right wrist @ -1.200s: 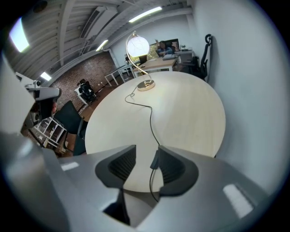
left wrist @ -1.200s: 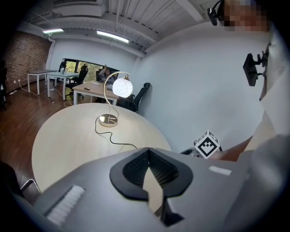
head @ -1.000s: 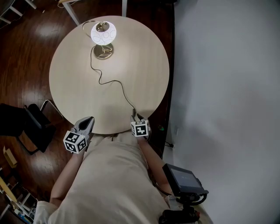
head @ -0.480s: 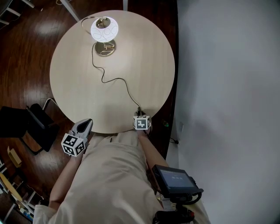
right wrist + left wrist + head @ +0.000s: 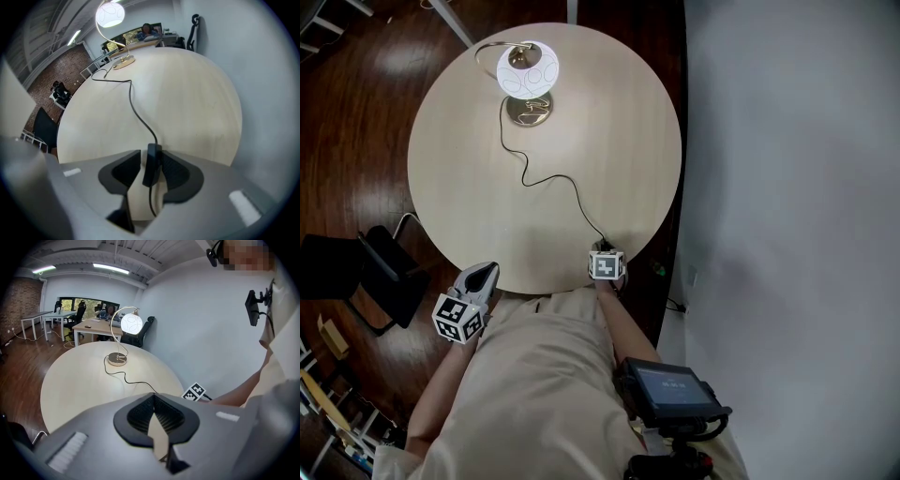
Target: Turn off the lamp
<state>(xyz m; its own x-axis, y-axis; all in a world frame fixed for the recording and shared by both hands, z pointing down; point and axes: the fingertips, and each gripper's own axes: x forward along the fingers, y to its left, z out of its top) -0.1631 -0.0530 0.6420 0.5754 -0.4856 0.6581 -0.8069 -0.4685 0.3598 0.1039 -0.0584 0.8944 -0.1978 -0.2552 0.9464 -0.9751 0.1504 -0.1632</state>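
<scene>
**Jaws of the right gripper (image 5: 602, 248) apart around the black oblong inline switch (image 5: 151, 165)**

On the round pale-wood desk (image 5: 619, 122) stands the table lamp, lit. Its white globe shade (image 5: 527, 70) glows on a curved arm above a round brass base (image 5: 530, 112). From that base a thin black cord (image 5: 546, 178) snakes over the desk to the rim opposite the lamp, and the switch sits on the cord there. The right gripper points steeply down at that spot. Its jaws are wide apart, and the switch lies lengthwise between them, close against one pad. A slit of desk shows on the other side of the switch, so the pads do not clamp it. Also on the side opposite the lamp, just off the desk rim, the left gripper (image 5: 153, 394) hangs beside the person's beige top (image 5: 534, 394). Its jaws meet at the tips with nothing between them. Farther out from the lamp, a black chair (image 5: 356, 272) stands on the dark wooden floor (image 5: 356, 141).
</scene>
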